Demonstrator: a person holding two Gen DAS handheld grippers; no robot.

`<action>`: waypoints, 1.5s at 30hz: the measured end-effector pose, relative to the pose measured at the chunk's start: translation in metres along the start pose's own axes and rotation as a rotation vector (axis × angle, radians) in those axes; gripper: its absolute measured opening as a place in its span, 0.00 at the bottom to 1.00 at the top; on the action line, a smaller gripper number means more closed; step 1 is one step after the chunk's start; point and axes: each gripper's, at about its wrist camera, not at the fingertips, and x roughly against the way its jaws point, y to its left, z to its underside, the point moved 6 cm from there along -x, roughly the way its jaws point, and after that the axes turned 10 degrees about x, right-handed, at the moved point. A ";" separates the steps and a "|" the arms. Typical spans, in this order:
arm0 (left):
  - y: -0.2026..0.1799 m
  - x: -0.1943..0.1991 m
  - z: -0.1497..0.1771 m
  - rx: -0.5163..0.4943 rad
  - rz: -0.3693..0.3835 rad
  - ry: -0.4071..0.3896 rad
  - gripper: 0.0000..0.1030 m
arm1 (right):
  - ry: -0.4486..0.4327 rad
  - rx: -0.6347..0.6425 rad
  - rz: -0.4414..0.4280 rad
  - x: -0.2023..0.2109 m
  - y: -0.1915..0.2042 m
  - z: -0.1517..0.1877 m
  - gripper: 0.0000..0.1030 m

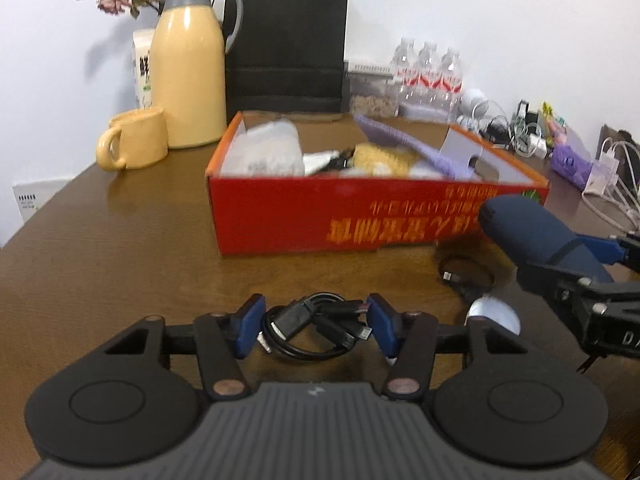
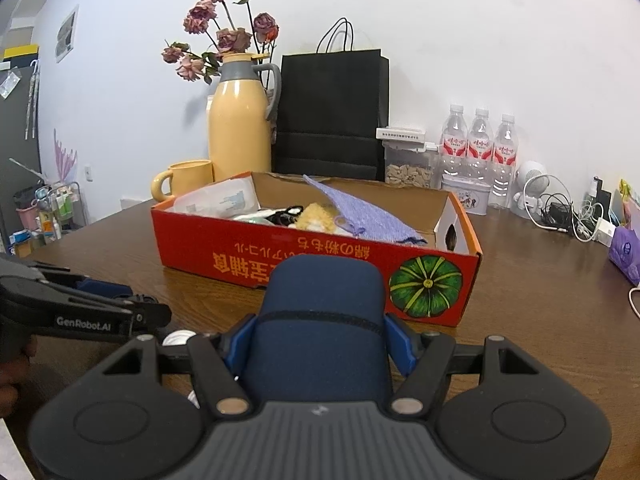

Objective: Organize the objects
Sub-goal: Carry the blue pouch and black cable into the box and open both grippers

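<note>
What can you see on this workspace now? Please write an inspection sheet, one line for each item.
Surface: brown wooden table, glossy.
Job's things: open red box holding cloth and small items; coiled black cable; dark blue case.
Clutter: small round white object and a second black cable coil before the box.
Grippers: left gripper flanks the coiled black cable, pads about touching; right gripper is shut on the dark blue case.
Cables: white chargers tangled at far right.
Surroundings: yellow jug, yellow mug, black paper bag, water bottles, white wall.
</note>
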 end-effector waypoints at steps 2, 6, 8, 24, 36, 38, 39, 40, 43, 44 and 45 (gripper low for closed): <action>-0.002 0.003 -0.011 -0.001 0.009 -0.028 0.55 | -0.017 0.007 0.007 0.001 0.000 -0.006 0.64; -0.009 0.005 -0.039 -0.004 0.023 -0.100 0.55 | -0.051 0.023 0.017 -0.001 -0.001 -0.023 0.64; -0.014 0.003 -0.056 -0.003 0.024 -0.139 0.55 | -0.072 0.032 0.025 -0.004 -0.005 -0.035 0.64; -0.056 -0.073 -0.143 0.000 0.020 -0.200 0.55 | -0.127 -0.032 0.148 -0.092 -0.075 -0.110 0.64; -0.056 -0.130 -0.143 0.003 -0.028 -0.165 0.58 | -0.005 -0.125 0.100 -0.160 -0.107 -0.078 0.66; -0.053 -0.127 -0.143 0.013 -0.047 -0.186 0.72 | -0.007 -0.129 0.091 -0.159 -0.105 -0.076 0.67; -0.052 -0.124 -0.143 0.016 -0.047 -0.206 0.92 | -0.018 -0.129 0.096 -0.157 -0.105 -0.077 0.81; -0.052 -0.120 -0.144 0.018 -0.045 -0.229 0.98 | -0.027 -0.131 0.101 -0.155 -0.105 -0.077 0.91; -0.051 -0.106 -0.145 0.028 -0.039 -0.299 1.00 | -0.055 -0.134 0.106 -0.144 -0.103 -0.079 1.00; -0.051 -0.103 -0.145 0.034 -0.034 -0.305 1.00 | -0.063 -0.130 0.107 -0.142 -0.101 -0.080 1.00; -0.050 -0.100 -0.145 0.040 -0.031 -0.310 1.00 | -0.068 -0.124 0.108 -0.140 -0.099 -0.081 1.00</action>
